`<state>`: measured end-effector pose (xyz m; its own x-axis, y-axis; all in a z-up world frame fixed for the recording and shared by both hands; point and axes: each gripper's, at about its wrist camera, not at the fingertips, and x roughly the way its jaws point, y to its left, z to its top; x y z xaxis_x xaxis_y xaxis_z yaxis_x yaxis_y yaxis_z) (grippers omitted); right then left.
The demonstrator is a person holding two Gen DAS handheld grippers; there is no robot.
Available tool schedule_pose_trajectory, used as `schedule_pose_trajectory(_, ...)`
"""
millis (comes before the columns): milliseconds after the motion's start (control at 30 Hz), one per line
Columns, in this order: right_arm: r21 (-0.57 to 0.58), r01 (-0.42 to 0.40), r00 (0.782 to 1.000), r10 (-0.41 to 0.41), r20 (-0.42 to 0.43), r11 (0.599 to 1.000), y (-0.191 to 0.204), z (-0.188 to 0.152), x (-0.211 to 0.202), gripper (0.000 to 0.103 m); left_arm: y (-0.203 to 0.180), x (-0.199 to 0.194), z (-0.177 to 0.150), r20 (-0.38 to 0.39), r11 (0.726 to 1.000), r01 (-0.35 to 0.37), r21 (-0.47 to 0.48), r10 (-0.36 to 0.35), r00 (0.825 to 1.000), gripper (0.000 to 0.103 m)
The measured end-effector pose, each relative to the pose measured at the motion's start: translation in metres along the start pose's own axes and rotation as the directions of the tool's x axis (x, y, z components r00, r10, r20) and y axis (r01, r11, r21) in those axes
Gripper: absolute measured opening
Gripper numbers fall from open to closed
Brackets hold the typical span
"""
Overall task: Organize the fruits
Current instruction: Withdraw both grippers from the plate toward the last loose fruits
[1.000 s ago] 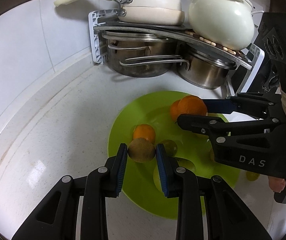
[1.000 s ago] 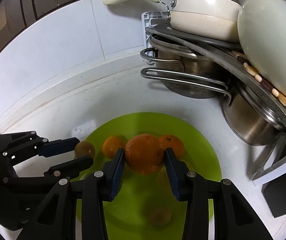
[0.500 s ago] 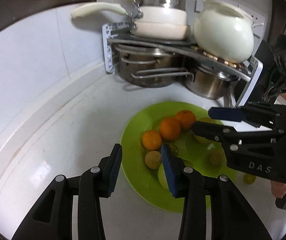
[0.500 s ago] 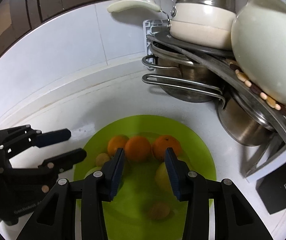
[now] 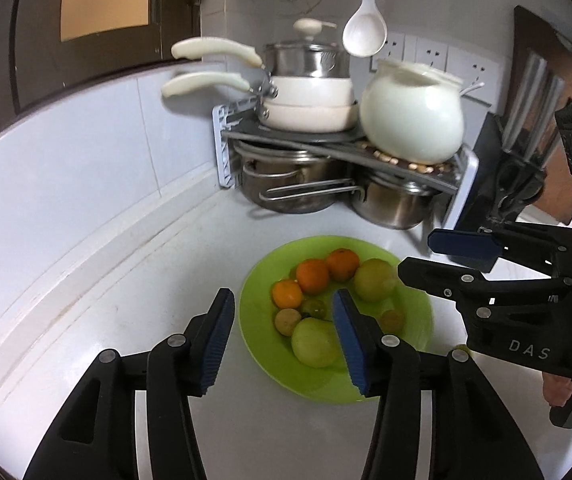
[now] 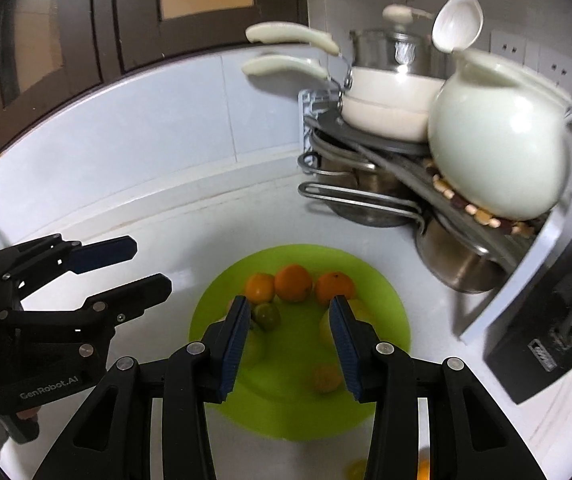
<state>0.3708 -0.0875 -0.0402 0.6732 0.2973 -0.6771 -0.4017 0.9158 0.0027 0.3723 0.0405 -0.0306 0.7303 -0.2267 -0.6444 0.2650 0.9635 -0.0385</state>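
Note:
A lime green plate (image 5: pixel 262 344) (image 6: pixel 382 320) lies on the white counter and holds three oranges (image 5: pixel 312 276) (image 6: pixel 293 282), two green pears (image 5: pixel 313 342), a kiwi (image 5: pixel 287 321), a small dark green fruit (image 6: pixel 266 316) and a small brown fruit (image 5: pixel 392 320). My left gripper (image 5: pixel 282 304) is open and empty, raised above the plate's near left side. My right gripper (image 6: pixel 291 312) is open and empty above the plate; it also shows in the left wrist view (image 5: pixel 434 256). The left gripper shows in the right wrist view (image 6: pixel 142 268).
A corner rack (image 5: pixel 326 140) with steel pots, cream pans and a white jug (image 5: pixel 412 116) stands behind the plate. A black knife block (image 5: pixel 502 168) stands at the right. Small yellow fruits (image 6: pixel 356 468) lie on the counter near the plate's front edge.
The right gripper let go of an orange and the left gripper let go of the kiwi onto the plate. Both grippers opened wider and pulled back and up.

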Motion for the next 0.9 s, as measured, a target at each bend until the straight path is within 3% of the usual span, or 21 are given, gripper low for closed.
schedule_pose_trajectory(367,0.004,0.042,0.997,-0.042,0.063,0.999,0.001,-0.019,-0.055,0.050,-0.026,-0.045,-0.007,0.061,1.000,-0.011,0.017,0.010,0.998,0.063)
schedule_pose_trajectory(667,0.029,0.091,0.991,-0.093,0.093,0.995,-0.007,-0.040,-0.095,0.065,-0.055,-0.075,-0.021,0.108,0.999,-0.027,0.040,0.023,0.994,0.075)
schedule_pose_trajectory(900,0.068,0.118,0.988,-0.124,0.096,0.991,-0.024,-0.058,-0.115,0.067,-0.080,-0.083,-0.029,0.111,0.998,-0.007,0.070,0.000,0.994,0.080)
